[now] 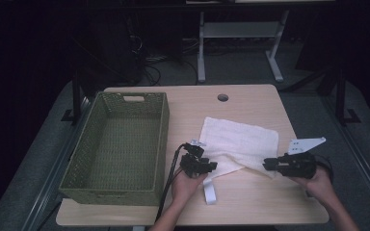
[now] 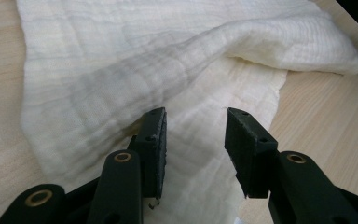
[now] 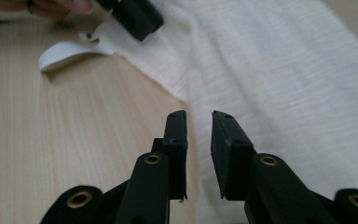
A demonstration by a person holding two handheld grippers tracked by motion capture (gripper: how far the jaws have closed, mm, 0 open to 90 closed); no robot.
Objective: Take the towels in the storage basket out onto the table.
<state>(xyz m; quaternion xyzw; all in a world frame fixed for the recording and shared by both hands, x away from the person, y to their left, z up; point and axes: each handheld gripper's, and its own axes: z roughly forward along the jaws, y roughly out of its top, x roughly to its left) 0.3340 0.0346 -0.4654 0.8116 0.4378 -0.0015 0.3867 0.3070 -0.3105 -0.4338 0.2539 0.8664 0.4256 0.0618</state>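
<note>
A white towel [image 1: 241, 139] lies rumpled on the wooden table [image 1: 250, 204], right of centre. My left gripper [image 1: 212, 166] sits at the towel's near left corner. In the left gripper view its jaws [image 2: 196, 114] stand open just above a raised fold of the towel [image 2: 121, 60], with no cloth pinched. My right gripper [image 1: 266, 163] points left at the towel's near right corner. Its jaws [image 3: 199, 114] stand a narrow gap apart over the towel's edge [image 3: 284, 70], with nothing gripped between them. The left gripper [image 3: 135, 16] also appears far off in the right gripper view.
A green woven basket [image 1: 115, 195] takes up the left part of the table, with nothing showing inside. A white fabric loop [image 1: 211, 191] trails from the towel toward the front edge, also seen as a loop [image 3: 65, 51]. A cable hole [image 1: 223, 97] is at the table's back.
</note>
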